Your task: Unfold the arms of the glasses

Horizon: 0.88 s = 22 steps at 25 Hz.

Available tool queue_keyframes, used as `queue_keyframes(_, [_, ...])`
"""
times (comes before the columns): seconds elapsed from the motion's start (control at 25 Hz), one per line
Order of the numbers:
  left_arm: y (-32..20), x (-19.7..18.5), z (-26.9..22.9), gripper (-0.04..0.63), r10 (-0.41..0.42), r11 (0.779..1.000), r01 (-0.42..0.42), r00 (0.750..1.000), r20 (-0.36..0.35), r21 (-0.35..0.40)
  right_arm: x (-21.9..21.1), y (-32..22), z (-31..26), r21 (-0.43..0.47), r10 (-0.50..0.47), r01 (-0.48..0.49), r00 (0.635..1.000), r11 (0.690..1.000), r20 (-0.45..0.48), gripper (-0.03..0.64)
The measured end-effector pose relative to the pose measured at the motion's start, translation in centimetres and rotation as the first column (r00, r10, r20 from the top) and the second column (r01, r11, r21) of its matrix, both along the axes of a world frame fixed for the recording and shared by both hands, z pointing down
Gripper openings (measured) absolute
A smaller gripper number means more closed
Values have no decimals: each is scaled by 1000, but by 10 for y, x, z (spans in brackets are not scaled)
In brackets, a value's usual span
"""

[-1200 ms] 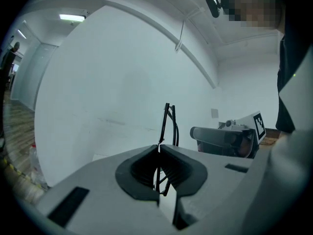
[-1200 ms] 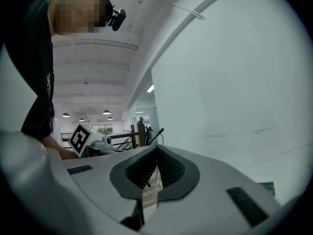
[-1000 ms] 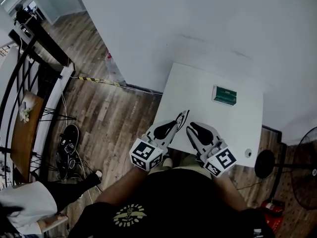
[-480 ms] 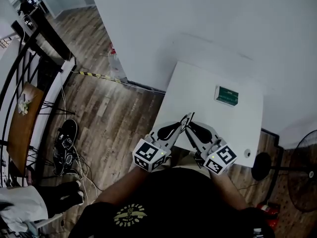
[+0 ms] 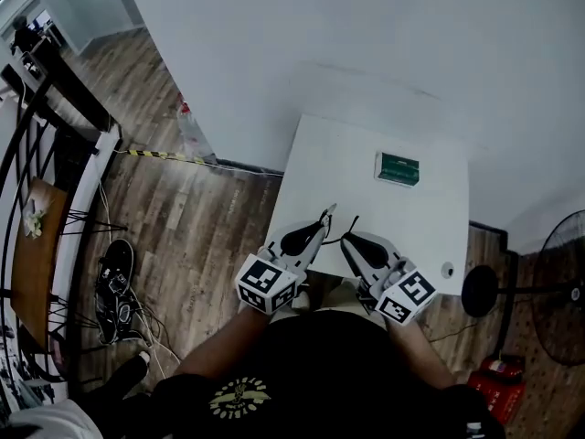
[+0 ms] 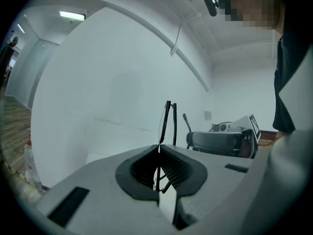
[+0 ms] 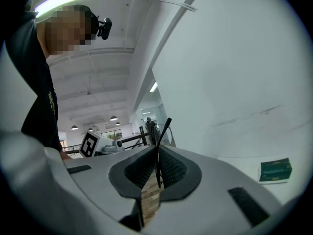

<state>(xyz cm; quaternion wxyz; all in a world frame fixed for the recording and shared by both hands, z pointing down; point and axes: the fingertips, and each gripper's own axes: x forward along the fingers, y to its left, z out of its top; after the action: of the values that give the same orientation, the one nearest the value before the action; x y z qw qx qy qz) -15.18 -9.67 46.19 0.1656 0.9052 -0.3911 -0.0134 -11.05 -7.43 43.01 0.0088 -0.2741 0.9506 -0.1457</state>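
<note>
Black thin-framed glasses (image 5: 335, 225) hang above the near edge of the white table (image 5: 366, 186), between my two grippers. My left gripper (image 5: 326, 212) is shut on the frame. In the left gripper view the rims (image 6: 167, 121) rise upright out of its closed jaws (image 6: 159, 147). My right gripper (image 5: 346, 237) has just been closing. Its jaws (image 7: 157, 150) now pinch a slim black glasses arm (image 7: 163, 131), which sticks up past the fingertips. Each gripper shows in the other's view, the right gripper (image 6: 220, 141) and the left gripper's marker cube (image 7: 92, 143).
A green box (image 5: 397, 168) lies at the table's far side, also in the right gripper view (image 7: 275, 170). A small round thing (image 5: 447, 270) sits near the table's right edge. A fan (image 5: 558, 286) stands on the wood floor at right, shoes (image 5: 114, 282) at left.
The right gripper came in to meet the left gripper's tips, then closed on a glasses arm and drew slightly back right. The left gripper kept its hold.
</note>
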Motion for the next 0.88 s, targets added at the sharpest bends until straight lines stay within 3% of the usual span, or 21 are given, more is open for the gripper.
queue_keyframes(0.4, [-14, 14, -14, 21, 7, 1000, -7, 999, -36, 10, 42, 6, 4, -36, 76, -75, 997, 997, 33, 15])
queue_keyframes(0.88, [-30, 6, -26, 20, -4, 999, -4, 982, -189, -43, 62, 14, 12, -78, 127, -124, 991, 989, 45, 14])
